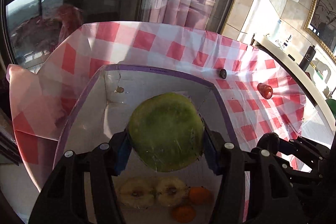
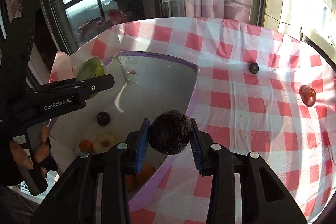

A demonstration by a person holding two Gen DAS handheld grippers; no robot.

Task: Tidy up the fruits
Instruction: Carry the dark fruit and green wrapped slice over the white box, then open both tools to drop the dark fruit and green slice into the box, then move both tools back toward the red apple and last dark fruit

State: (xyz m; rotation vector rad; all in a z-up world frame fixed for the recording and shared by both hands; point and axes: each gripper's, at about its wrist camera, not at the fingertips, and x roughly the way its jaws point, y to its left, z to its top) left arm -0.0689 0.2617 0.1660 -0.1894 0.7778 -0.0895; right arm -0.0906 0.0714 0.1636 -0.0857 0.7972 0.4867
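Jaws clamp wrinkled dark purple fruit (image 2: pixel 169 132), round green fruit (image 1: pixel 166 132)

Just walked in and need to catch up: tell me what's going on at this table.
A person is sorting fruit into a white box with two handheld grippers. The left gripper clamps a green fruit over the box; the right gripper clamps a wrinkled dark purple fruit above the box's edge. Apple halves and tangerines lie inside; a red fruit and a small dark fruit remain on the checked tablecloth.

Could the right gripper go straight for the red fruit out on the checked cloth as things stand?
Probably not yet: the right gripper is shut on a dark wrinkled fruit. The cloth around the red fruit looks free.
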